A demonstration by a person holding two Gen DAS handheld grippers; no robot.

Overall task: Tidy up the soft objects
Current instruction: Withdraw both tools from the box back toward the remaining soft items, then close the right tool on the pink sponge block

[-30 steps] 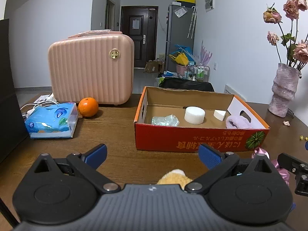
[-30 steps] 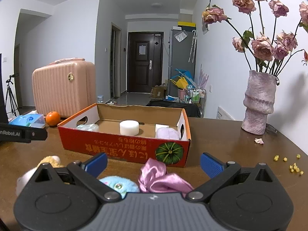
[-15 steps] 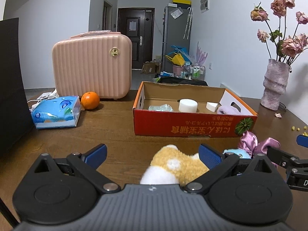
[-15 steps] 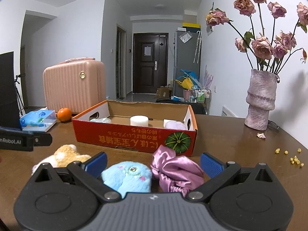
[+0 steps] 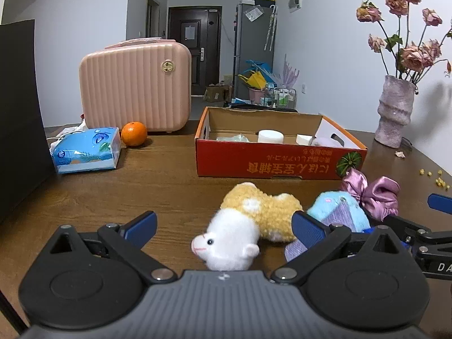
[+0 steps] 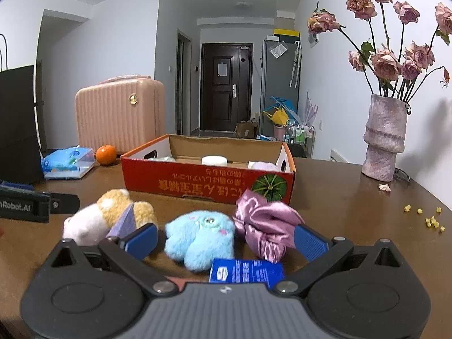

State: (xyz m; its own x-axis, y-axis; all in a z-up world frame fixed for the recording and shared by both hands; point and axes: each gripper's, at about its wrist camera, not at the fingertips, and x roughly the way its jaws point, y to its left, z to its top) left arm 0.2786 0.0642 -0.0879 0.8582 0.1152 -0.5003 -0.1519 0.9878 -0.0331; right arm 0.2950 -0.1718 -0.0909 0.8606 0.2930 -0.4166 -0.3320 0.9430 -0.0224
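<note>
Three soft things left out on the desk, right in front of the red box: a yellow and white plush toy, a fluffy blue toy and a shiny pink scrunchie. All lying close together, plush toy beside blue toy, blue toy beside scrunchie. Already inside the box: a white round pad, a little white sponge, a soft pale purple thing and something clear and crinkly. So maybe half done, half still to go, at a guess. Left tongs wide apart, low over the desk, plush toy lying between the two blue tips, not pinched yet. Right tongs wide apart too, with the blue toy between the tips and the scrunchie touching the right tip. Nothing clamped by either one. Also a small blue packet right under the right tongs. Off to the side, not part of the job: tissue pack, orange, pink case, vase with dried roses.
</note>
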